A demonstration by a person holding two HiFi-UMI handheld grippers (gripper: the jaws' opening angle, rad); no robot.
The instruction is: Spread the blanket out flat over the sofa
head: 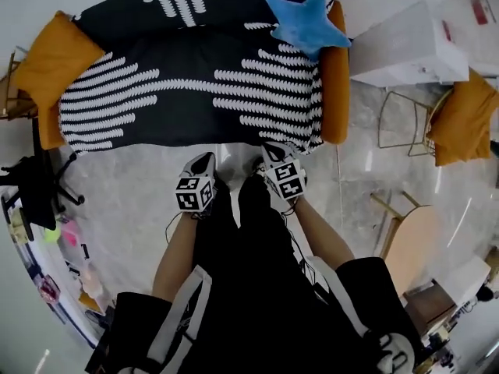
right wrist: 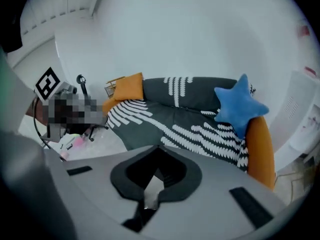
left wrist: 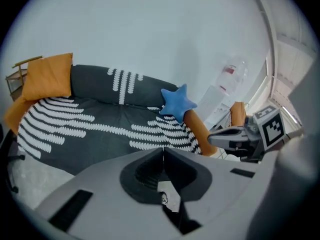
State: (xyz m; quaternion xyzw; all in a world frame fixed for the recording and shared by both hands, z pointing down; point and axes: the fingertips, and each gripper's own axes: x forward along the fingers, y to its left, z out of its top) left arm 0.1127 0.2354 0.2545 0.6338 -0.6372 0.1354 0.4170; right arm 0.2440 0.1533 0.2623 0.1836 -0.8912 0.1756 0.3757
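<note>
Nearest the camera, the person's bare forearms reach forward from dark clothing, one gripper in each hand. The left gripper has its jaws pressed together with nothing between them; in its own view they meet in a thin line. The right gripper is closed and empty too, as its own view confirms. Both hang in the air just short of the sofa's front, close beside each other and clear of the fabric.

Under them a strip of pale marble floor runs along the sofa front. It is open towards the left as far as a dark legged object. To the right, a round wooden table and a wire-framed chair with an orange cushion narrow the space.

The blanket, dark with white feathery stripes, lies flat across the sofa seat. Its front edge hangs over the seat's front, directly ahead of the grippers. Its right edge drops along the inside of the bare orange armrest, and its left edge reaches an orange pillow. It continues up over the backrest. A blue star cushion sits at the far right corner, on top of the blanket and touching the armrest. A white box stands just beyond that armrest, and a plain white wall rises behind the sofa.
</note>
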